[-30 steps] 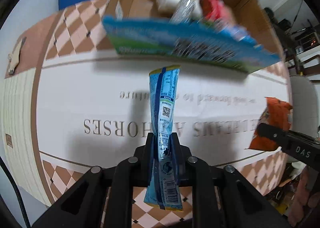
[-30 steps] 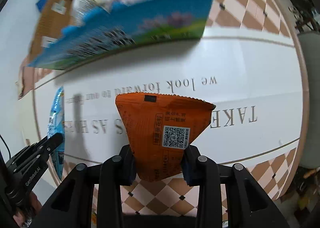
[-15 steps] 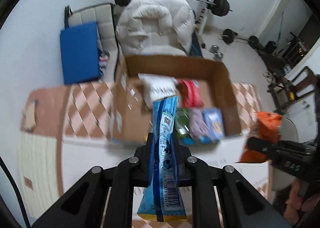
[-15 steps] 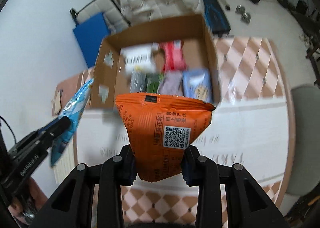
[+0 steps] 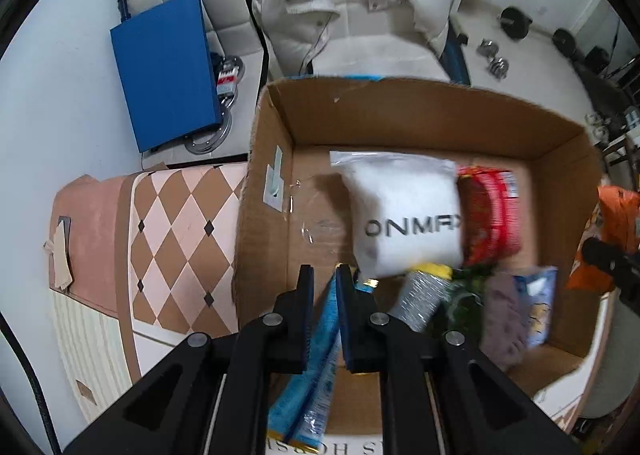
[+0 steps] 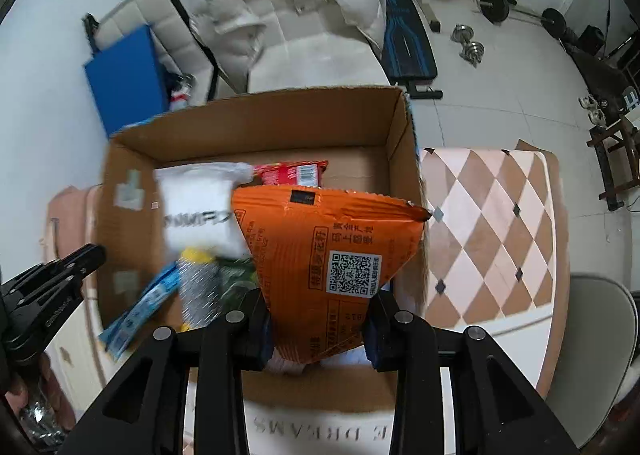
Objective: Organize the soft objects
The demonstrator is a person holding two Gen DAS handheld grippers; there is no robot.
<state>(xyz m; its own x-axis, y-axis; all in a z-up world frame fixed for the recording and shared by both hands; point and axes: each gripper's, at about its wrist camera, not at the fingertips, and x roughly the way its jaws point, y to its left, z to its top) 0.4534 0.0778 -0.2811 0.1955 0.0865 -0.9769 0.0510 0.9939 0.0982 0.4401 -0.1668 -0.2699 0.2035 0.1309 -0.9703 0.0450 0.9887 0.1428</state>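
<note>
An open cardboard box (image 5: 400,115) (image 6: 260,127) stands on the table and holds several soft packs, among them a white bag (image 5: 404,215) and a red pack (image 5: 492,219). My left gripper (image 5: 322,279) is over the box's near left part; a blue snack pack (image 5: 316,355) slips down between its slightly parted fingers and is seen falling in the right wrist view (image 6: 140,307). My right gripper (image 6: 318,319) is shut on an orange snack bag (image 6: 332,255), held above the box's right half.
The table has a checkered cloth (image 6: 492,231) with a white lettered panel (image 6: 320,427). Behind it stand a chair with a white padded jacket (image 5: 352,3), a blue board (image 5: 168,67), a weight bench (image 6: 404,43) and dumbbells on the floor.
Both grippers rose and moved forward over the box. The blue pack, upright in the left gripper before, now slides downward between its fingers. The orange bag stays gripped.
</note>
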